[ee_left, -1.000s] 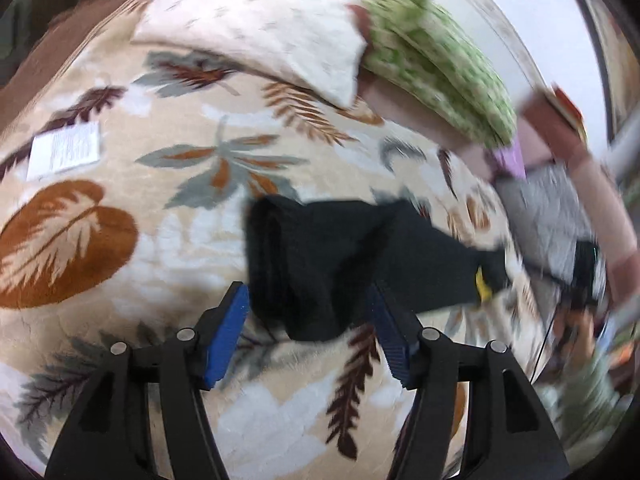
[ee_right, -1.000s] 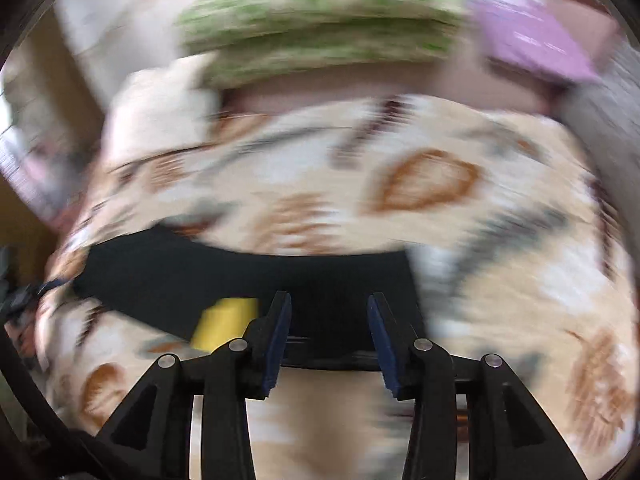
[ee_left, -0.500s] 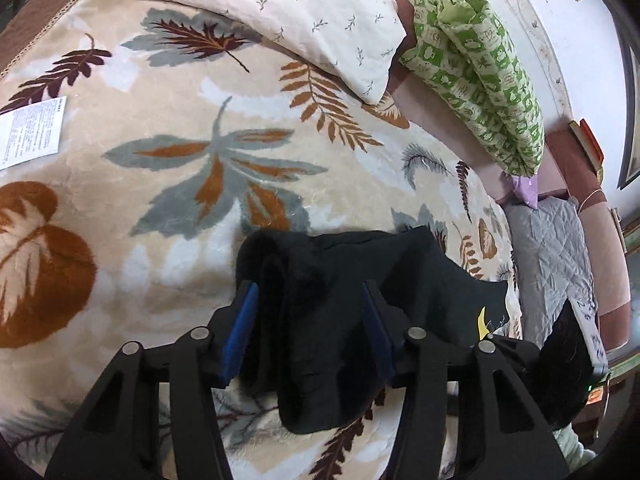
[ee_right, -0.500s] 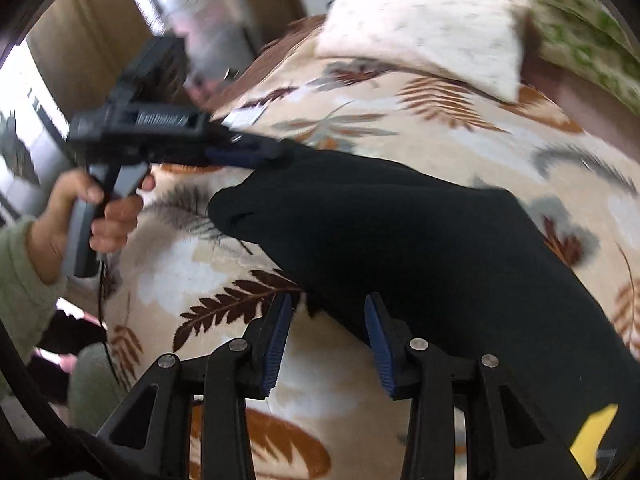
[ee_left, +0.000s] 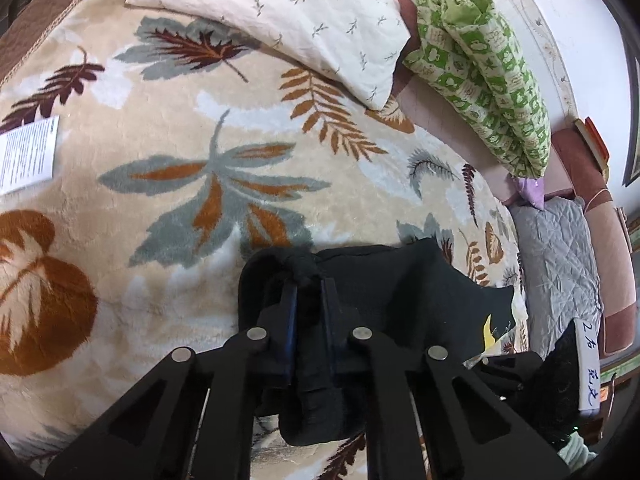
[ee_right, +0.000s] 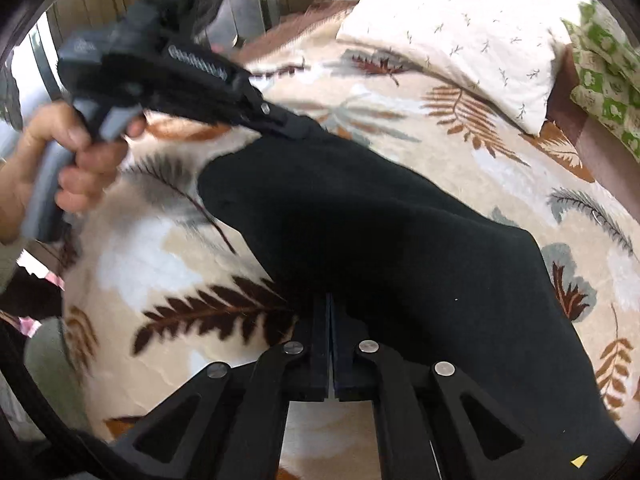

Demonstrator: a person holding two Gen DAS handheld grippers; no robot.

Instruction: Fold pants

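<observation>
Black pants (ee_right: pixel 380 240) lie across the leaf-print blanket (ee_left: pixel 180 200), and we pinch them at two edges, left gripper (ee_left: pixel 308 280) closing on a bunched end, right gripper (ee_right: pixel 329 300) clamped on the near hem, ready to fold.

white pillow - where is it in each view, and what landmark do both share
Left wrist view: the white pillow lies at the top centre, left of the green bedding.
Right wrist view: the white pillow lies at the upper right, behind the black pants.
Shared landmark: the orange fern leaf on the blanket, just below the pillow's corner.
</observation>
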